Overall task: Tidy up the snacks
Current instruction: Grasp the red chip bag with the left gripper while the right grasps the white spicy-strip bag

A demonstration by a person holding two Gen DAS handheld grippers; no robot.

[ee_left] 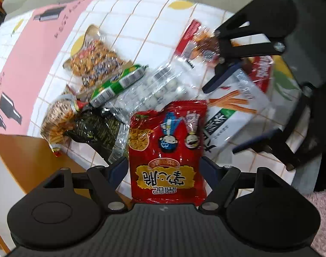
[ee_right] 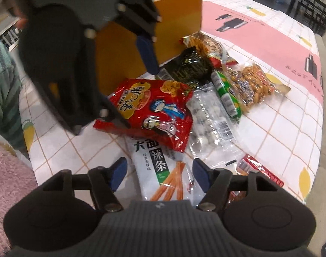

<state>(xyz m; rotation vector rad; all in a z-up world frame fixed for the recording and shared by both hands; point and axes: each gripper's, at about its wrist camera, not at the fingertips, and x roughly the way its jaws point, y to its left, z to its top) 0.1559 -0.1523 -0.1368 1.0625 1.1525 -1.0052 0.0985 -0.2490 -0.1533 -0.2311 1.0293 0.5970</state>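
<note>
Left gripper (ee_left: 165,167) hangs jaws wide astride red snack bag (ee_left: 169,150) lying on table (ee_left: 141,27), right gripper (ee_right: 159,172) open over white bag (ee_right: 160,171); next: pinch, move to orange box (ee_right: 124,49).

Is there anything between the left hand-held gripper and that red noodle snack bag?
Nothing visible. The left hand-held gripper sits directly over the red snack bag, jaws open on either side of it. The bag lies on top of the pile, overlapping the white spicy-strip bag.

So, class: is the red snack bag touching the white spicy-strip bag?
Touching. The right wrist view shows the red snack bag overlapping the top edge of the white spicy-strip bag.
</note>
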